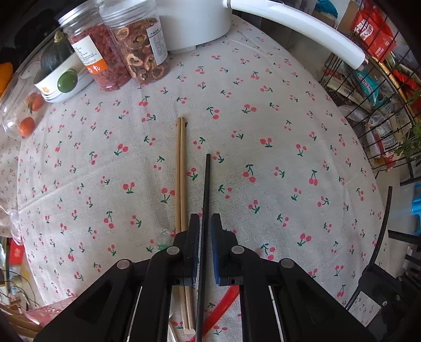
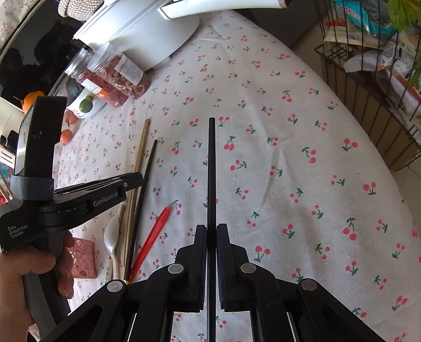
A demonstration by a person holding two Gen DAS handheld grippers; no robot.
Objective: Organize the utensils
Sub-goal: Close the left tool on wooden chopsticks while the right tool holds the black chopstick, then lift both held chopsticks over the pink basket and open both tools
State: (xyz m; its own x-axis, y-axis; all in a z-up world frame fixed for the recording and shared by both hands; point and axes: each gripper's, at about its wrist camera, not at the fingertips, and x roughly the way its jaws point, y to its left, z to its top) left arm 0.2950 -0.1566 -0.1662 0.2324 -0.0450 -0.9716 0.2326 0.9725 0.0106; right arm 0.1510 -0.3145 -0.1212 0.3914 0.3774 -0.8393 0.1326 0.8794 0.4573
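Right gripper point(image 2: 211, 231) hides black chopstick's point(image 2: 211, 168) near end.

Table point(image 1: 263, 79), cherry-print cloth point(image 2: 315, 184) over it. On cloth: two wooden chopsticks point(image 1: 180, 171) side by side, black chopstick point(image 2: 140, 205) just beside them, red utensil point(image 2: 150, 242), white spoon point(image 2: 111, 239), pink block point(image 2: 83, 259) near edge. Far side: two jars point(image 1: 126, 44) touching, white appliance point(image 1: 192, 23), stacked bowls point(image 1: 63, 84) holding dark squash point(image 1: 55, 52). Whether second black chopstick point(image 2: 211, 171) rests on cloth: unclear.
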